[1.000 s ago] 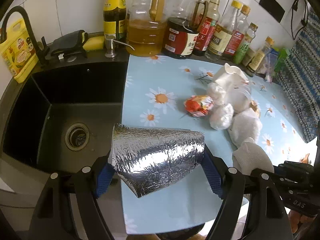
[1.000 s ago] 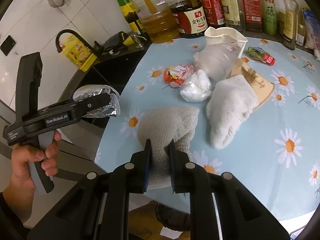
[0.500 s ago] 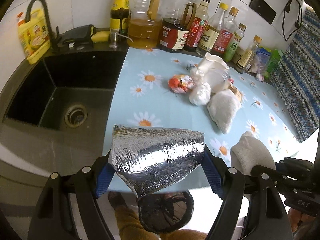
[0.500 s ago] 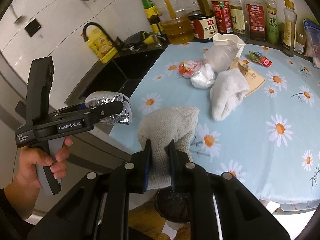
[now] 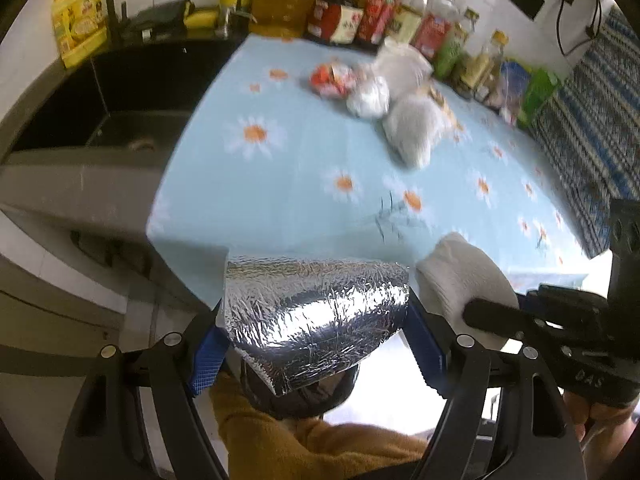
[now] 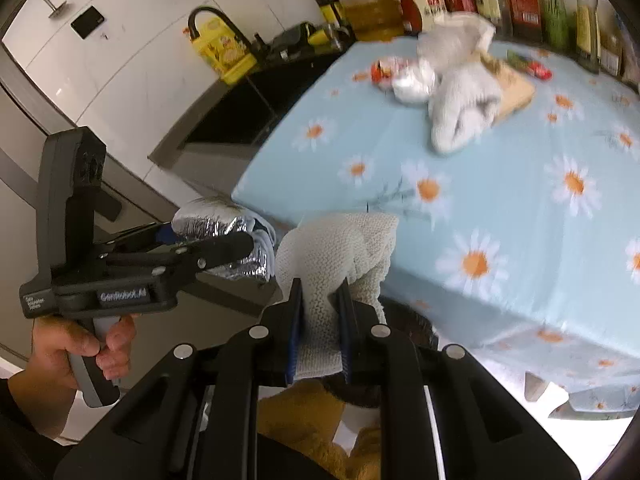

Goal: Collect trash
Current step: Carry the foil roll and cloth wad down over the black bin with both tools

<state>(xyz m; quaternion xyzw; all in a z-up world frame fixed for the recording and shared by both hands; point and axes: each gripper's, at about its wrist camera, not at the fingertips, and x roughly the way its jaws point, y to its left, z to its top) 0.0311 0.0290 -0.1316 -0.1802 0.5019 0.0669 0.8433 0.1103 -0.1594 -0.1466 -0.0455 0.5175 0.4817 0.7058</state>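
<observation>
**Q:** Foil, is that what the left gripper (image 5: 314,340) has?

**A:** Yes. Its blue-padded jaws are clamped on a crinkled silver foil pouch (image 5: 316,316), cone-shaped, held out past the table's edge. Beneath it sits something dark and round, mostly hidden by the pouch, so I cannot say what it is.

**Q:** And the right gripper (image 6: 320,332)?

**A:** Its jaws are pressed together on a cream knitted cloth (image 6: 336,256), soft and ribbed, just beside the pouch and also off the table. Mustard-yellow fabric shows below, cut off by the frame.

**Q:** What surrounds them?

**A:** A table (image 6: 520,208) under a pale blue cloth printed with daisies. Farther in lies a blurred heap of trash: a red-and-orange wrapper (image 5: 332,80), a white crumpled ball (image 5: 368,98), another knitted cloth (image 6: 464,104) and a tan cardboard piece (image 6: 516,92). Bottles (image 5: 360,16) line the white tiled wall; their labels are unreadable. A black sink (image 5: 116,96) with a dark tap sits to the left.
</observation>
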